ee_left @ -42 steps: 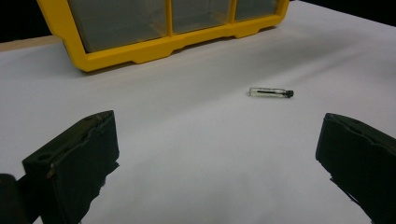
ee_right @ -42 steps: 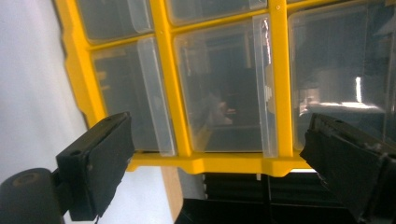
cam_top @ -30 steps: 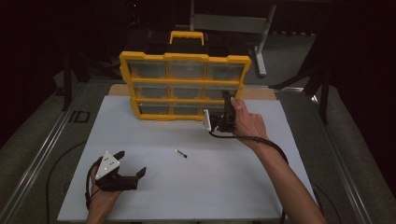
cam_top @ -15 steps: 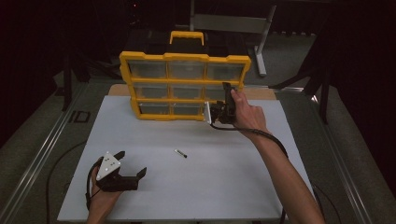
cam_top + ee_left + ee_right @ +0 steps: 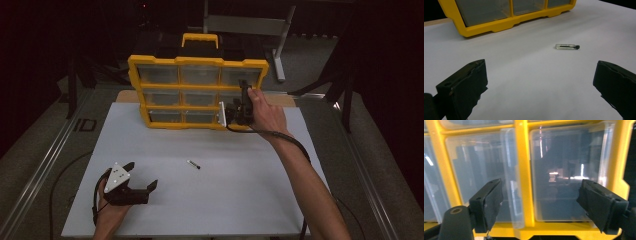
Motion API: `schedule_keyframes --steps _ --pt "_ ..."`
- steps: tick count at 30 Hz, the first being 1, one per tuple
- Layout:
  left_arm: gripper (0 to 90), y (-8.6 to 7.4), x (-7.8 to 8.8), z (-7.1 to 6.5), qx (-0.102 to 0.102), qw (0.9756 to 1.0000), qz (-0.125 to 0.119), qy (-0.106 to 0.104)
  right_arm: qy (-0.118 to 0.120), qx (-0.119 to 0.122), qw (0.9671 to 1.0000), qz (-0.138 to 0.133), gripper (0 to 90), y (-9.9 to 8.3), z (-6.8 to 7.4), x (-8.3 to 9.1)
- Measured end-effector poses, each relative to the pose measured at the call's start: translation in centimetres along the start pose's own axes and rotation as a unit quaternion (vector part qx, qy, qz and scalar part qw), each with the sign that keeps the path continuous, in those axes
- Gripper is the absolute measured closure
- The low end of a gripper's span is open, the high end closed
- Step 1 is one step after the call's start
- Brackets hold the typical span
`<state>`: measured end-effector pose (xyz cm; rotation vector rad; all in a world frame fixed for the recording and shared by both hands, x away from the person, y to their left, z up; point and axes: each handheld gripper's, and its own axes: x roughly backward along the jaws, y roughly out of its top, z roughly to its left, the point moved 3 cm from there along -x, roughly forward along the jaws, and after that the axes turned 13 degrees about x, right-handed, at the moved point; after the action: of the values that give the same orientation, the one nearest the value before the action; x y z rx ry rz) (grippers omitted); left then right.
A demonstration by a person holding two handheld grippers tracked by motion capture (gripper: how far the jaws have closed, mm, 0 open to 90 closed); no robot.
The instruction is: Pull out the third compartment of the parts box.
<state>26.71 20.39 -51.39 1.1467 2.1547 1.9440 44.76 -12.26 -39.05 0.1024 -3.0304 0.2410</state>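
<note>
- While the yellow parts organizer (image 5: 197,92) stands upright against its support at the upper middle of the high view, the right gripper (image 5: 235,112) has lifted from the bottom row of clear drawers toward the right-hand drawer of the middle row, compared with a second ago.
- Its jaws have just been closing a little, yet they remain well apart; in the right gripper view they frame the clear drawer front (image 5: 566,173) with nothing between the pads.
- To my eye that means a drawer is being lined up for a pull and no grip has been made yet.
- Lower in the high view, near the centre of the white tabletop (image 5: 250,200), a small glass vial with a dark cap (image 5: 193,164) lies on its side, well apart from the organizer and from both grippers; it has not shifted.
- At the lower left of the high view the left gripper (image 5: 142,176) rests on the table in the person's hand, jaws wide apart and empty, pointed toward the vial (image 5: 567,46), in the same place as before.
- Likely the vial is meant for a drawer once one is open.
</note>
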Motion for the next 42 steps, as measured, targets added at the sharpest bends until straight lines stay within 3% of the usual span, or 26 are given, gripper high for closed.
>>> schedule_keyframes --steps 13,21,27,42 --pt "0.2 0.0 0.0 -0.1 0.000 1.0000 0.001 -0.004 -0.041 0.007 0.9991 0.011 24.2 -0.5 -3.2 -0.3" --pt "0.2 -0.1 -0.1 -0.2 0.000 1.0000 0.003 -0.004 -0.067 0.019 0.9973 0.023 40.7 -1.2 -4.8 -0.9" --pt "0.1 -0.1 -0.3 -0.3 -0.001 1.0000 0.005 -0.006 -0.077 0.038 0.9957 0.035 50.8 -1.5 -5.2 -1.4" --pt "0.2 -0.2 -0.4 -0.4 -0.003 0.9999 0.009 -0.008 -0.083 0.046 0.9945 0.045 54.7 -2.2 -5.3 -1.4"
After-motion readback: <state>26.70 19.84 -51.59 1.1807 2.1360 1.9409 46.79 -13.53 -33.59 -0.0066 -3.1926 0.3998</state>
